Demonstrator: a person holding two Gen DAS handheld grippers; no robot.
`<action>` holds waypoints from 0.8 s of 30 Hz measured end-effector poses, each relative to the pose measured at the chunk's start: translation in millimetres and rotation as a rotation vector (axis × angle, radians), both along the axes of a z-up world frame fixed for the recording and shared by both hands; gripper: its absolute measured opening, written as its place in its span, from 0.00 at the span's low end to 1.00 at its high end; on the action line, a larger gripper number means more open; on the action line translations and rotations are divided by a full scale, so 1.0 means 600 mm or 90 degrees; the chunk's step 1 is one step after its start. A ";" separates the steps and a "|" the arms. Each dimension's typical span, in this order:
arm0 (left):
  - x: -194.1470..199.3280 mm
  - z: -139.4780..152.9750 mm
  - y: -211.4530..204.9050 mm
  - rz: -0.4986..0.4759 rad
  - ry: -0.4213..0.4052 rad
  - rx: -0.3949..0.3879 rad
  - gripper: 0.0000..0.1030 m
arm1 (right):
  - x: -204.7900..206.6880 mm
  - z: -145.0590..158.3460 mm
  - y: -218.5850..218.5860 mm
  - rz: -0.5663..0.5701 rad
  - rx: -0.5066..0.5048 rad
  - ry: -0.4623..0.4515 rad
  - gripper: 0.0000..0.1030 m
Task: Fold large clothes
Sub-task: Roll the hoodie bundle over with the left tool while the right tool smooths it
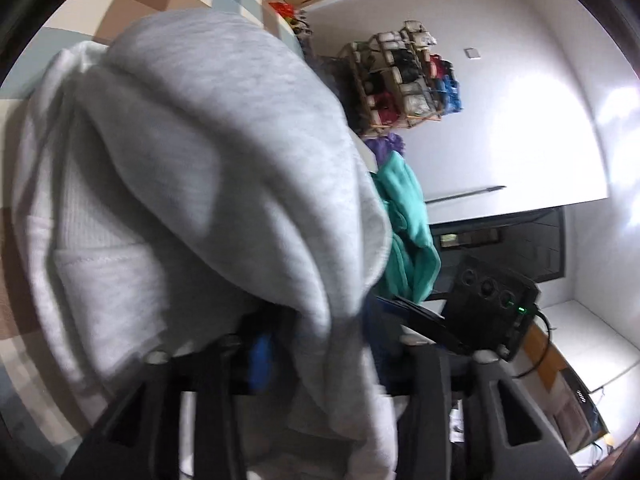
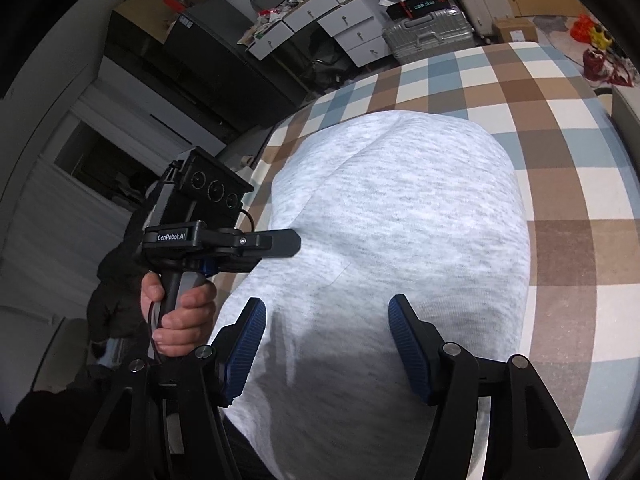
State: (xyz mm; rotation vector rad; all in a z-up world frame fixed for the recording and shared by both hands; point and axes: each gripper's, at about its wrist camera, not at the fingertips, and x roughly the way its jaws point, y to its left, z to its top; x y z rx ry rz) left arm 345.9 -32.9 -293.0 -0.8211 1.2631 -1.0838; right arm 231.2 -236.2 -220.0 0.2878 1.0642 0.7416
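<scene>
A large light grey sweatshirt (image 2: 400, 220) lies bunched on the checked bedspread (image 2: 560, 128). In the left wrist view the same grey garment (image 1: 208, 152) drapes over my left gripper (image 1: 280, 360), whose jaws are closed on a fold of it; one blue pad (image 1: 260, 360) shows beside the cloth. In the right wrist view the left gripper (image 2: 280, 242) pinches the garment's left edge. My right gripper (image 2: 326, 344) is open, its blue pads (image 2: 244, 348) spread wide just above the near part of the garment, holding nothing.
A teal cloth (image 1: 408, 232) and a purple one (image 1: 386, 146) lie past the grey garment. A shoe rack (image 1: 404, 76) stands by the white wall. White drawers (image 2: 340, 20), a silver suitcase (image 2: 428, 32) and a dark cabinet (image 2: 192, 52) stand beyond the bed.
</scene>
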 end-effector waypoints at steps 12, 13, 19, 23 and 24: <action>-0.008 -0.003 -0.035 0.041 -0.025 0.068 0.06 | -0.027 0.012 -0.014 -0.008 -0.001 -0.001 0.63; -0.007 0.003 -0.034 0.037 -0.034 0.080 0.06 | -0.032 0.015 -0.012 -0.006 -0.015 -0.008 0.63; 0.009 0.039 -0.023 0.000 -0.037 0.107 0.04 | -0.059 0.021 0.024 0.027 -0.106 -0.033 0.63; 0.002 0.073 -0.017 -0.044 -0.064 0.123 0.05 | -0.072 0.020 0.077 0.090 -0.177 -0.049 0.63; -0.001 0.069 -0.012 -0.054 -0.071 0.139 0.05 | -0.080 0.021 0.099 0.107 -0.220 -0.066 0.63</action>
